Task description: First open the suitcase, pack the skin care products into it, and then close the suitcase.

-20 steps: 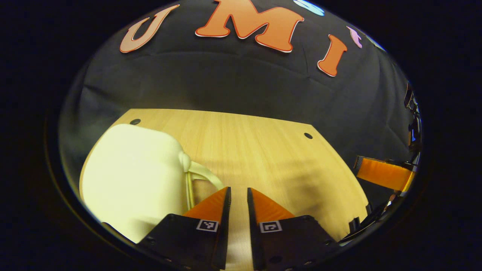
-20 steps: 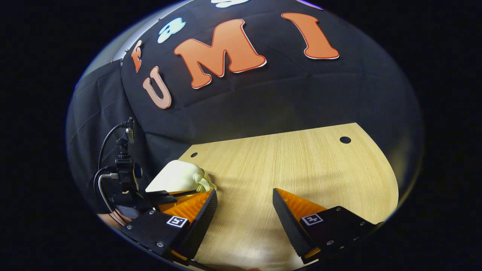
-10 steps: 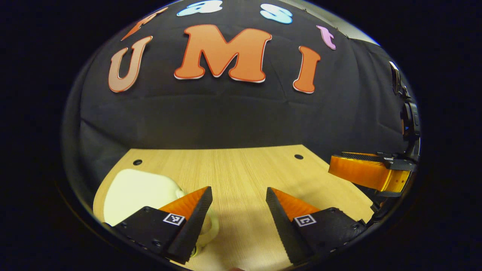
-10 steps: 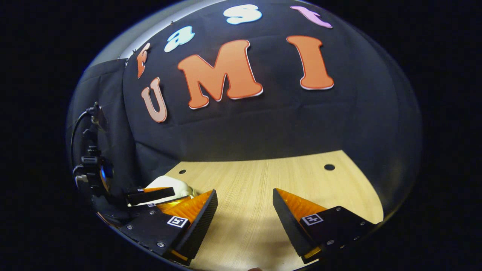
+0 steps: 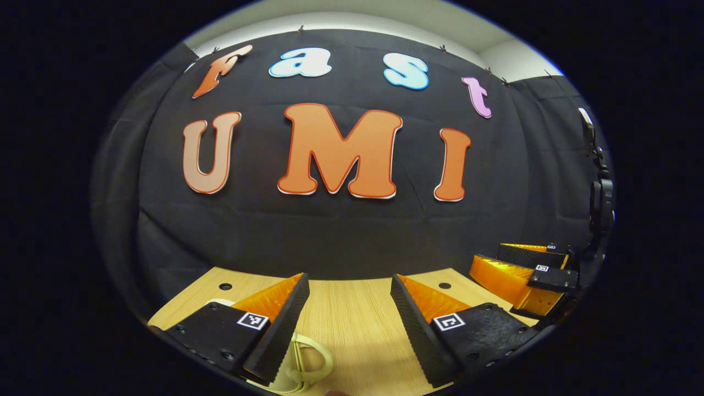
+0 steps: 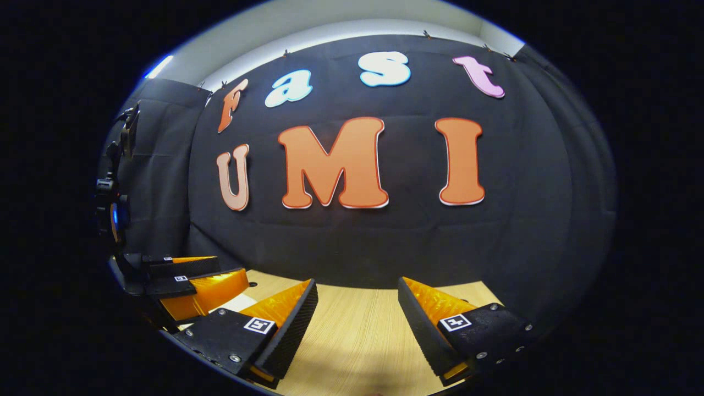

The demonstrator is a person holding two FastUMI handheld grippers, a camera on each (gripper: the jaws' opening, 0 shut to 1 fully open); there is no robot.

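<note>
Holding both hand-held grippers level above the worktop (image 5: 352, 324), left (image 5: 347, 308) and right (image 6: 357, 313) each spread wide and empty, cream suitcase (image 5: 305, 360) low beside left fingers; judged closed, so withdraw clear without snagging its handle.

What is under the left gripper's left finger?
Under the left finger of the left gripper lies the cream suitcase: its handle loop shows on the wooden table. The finger covers its body.
</note>
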